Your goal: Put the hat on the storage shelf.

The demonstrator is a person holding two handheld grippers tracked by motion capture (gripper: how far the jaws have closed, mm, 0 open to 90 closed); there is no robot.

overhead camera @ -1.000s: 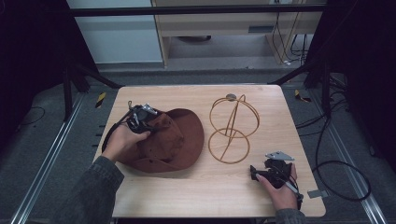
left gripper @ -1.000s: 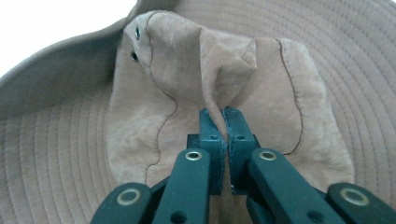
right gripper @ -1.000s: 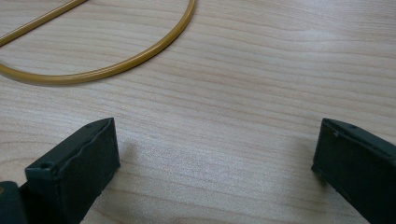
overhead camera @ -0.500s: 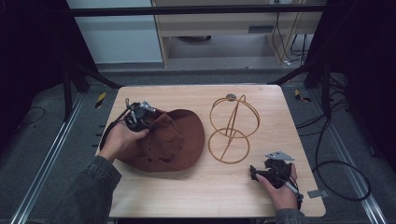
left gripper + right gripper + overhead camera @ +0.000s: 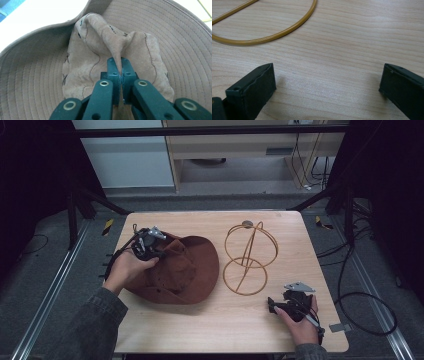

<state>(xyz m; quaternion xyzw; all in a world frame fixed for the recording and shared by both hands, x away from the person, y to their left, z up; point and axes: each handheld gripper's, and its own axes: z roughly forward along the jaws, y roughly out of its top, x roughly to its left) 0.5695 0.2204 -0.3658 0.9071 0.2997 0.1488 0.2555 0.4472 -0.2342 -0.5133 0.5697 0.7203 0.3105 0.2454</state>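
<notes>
A brown wide-brimmed hat (image 5: 190, 270) lies on the left half of the wooden table (image 5: 220, 330). My left gripper (image 5: 157, 251) is shut on a pinched fold of the hat's crown (image 5: 117, 47), with the brim (image 5: 32, 82) spread around it. A gold wire hat stand (image 5: 249, 259) rises at the table's middle right, and its base ring (image 5: 264, 37) curves across the far left of the right gripper view. My right gripper (image 5: 272, 304) rests low on the table near the front right, open, with bare wood between its fingers (image 5: 252, 92).
Dark frame rails (image 5: 55, 285) and cables (image 5: 360, 300) run along the floor on both sides of the table. A cabinet (image 5: 230, 150) stands beyond the far edge. Bare wood lies along the table's front edge.
My left gripper has lifted slightly with the hat's crown pinched in it, pulling the fabric up. The right gripper has stayed where it was.
</notes>
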